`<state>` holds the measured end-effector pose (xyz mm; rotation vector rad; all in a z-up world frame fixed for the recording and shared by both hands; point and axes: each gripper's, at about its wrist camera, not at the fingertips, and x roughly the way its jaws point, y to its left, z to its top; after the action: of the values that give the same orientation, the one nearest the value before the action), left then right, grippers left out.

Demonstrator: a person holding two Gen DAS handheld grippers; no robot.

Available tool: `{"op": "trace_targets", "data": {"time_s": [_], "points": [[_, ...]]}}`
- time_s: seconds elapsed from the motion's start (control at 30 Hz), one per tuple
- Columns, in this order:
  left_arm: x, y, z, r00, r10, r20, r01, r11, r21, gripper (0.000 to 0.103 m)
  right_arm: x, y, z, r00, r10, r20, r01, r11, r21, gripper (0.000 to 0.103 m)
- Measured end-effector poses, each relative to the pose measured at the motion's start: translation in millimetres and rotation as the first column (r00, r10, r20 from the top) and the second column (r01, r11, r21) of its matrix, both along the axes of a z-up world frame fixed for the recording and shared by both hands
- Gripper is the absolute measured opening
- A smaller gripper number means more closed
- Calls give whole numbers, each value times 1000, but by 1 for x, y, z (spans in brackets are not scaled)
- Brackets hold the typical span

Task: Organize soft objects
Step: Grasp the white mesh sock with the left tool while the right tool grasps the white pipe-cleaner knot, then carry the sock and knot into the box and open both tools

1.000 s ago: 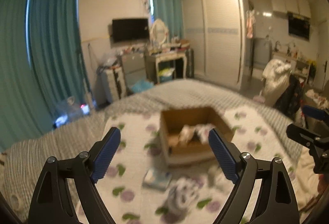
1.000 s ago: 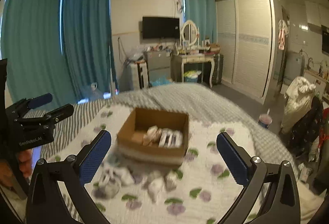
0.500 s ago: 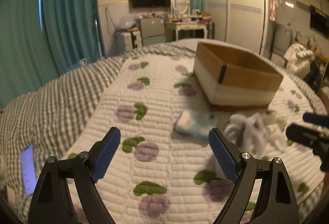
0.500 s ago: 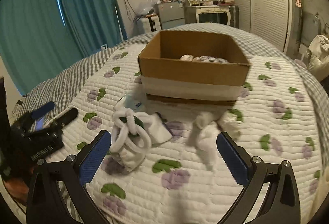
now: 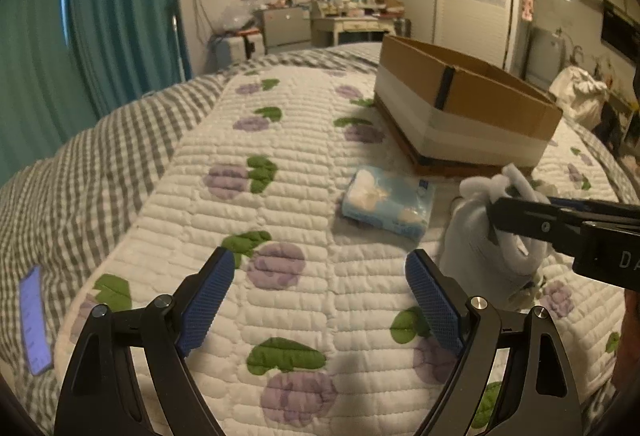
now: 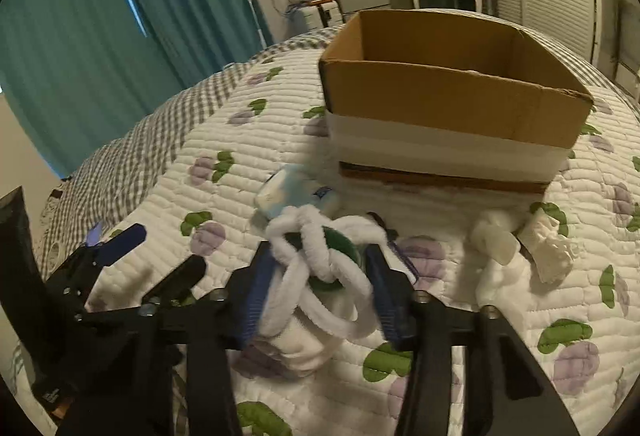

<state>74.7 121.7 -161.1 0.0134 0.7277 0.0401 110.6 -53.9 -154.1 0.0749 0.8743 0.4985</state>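
My right gripper (image 6: 320,292) is shut on a white plush toy (image 6: 320,276) with looped limbs that lies on the quilt; it also shows in the left wrist view (image 5: 476,244), gripped from the right. My left gripper (image 5: 320,300) is open and empty, low over the quilt (image 5: 280,164). A blue tissue pack (image 5: 388,202) lies ahead of it, and shows behind the plush toy in the right wrist view (image 6: 288,192). A cardboard box (image 6: 448,104) stands behind; its contents are hidden. Another white soft item (image 6: 520,240) lies to the right.
The bed has a grey checked cover (image 5: 80,172) under the quilt. A phone (image 5: 34,320) lies at the left edge of the bed. Teal curtains (image 5: 100,16), a desk and a wardrobe stand beyond the bed.
Both grippers came down from above to just over the quilt. My right gripper went from open to shut on the white plush toy. My left gripper stayed open.
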Motion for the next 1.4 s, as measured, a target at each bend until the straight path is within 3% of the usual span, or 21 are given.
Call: {"op": "trace_targets", "data": {"time_s": [0.1,0.33,0.53,0.77,0.83,0.87,0.93,1.17,1.4], "points": [[-2,-7,4,1000,-17,-7,17,1000,-4,89,-7,-6,8,999,-9,34,9,1000,-5,35],[-11,-42,18,993,-116,-22,115,993,-38,89,-15,-50,27,990,-102,94,103,995,-3,34],[-3,-80,8,973,-216,-75,209,973,-93,89,-15,-89,23,979,-178,96,180,983,-14,34],[18,-93,-17,975,-188,-114,182,981,-65,85,-11,-113,12,977,-202,69,202,979,3,34],[21,-92,-22,973,-191,-129,182,980,-75,67,-11,-115,8,978,-200,60,200,980,9,34],[22,-92,-24,970,-196,-146,187,979,-77,51,-10,-116,6,979,-198,56,198,980,10,34],[21,-94,-24,968,-199,-154,191,979,-65,49,-11,-117,5,979,-195,54,194,981,12,34],[6,-96,8,975,-192,-109,187,981,-52,45,-25,-116,26,979,-179,102,178,984,24,34],[-13,-107,79,983,-177,41,179,983,-30,45,-46,-120,74,966,-163,199,156,987,47,34]]}}
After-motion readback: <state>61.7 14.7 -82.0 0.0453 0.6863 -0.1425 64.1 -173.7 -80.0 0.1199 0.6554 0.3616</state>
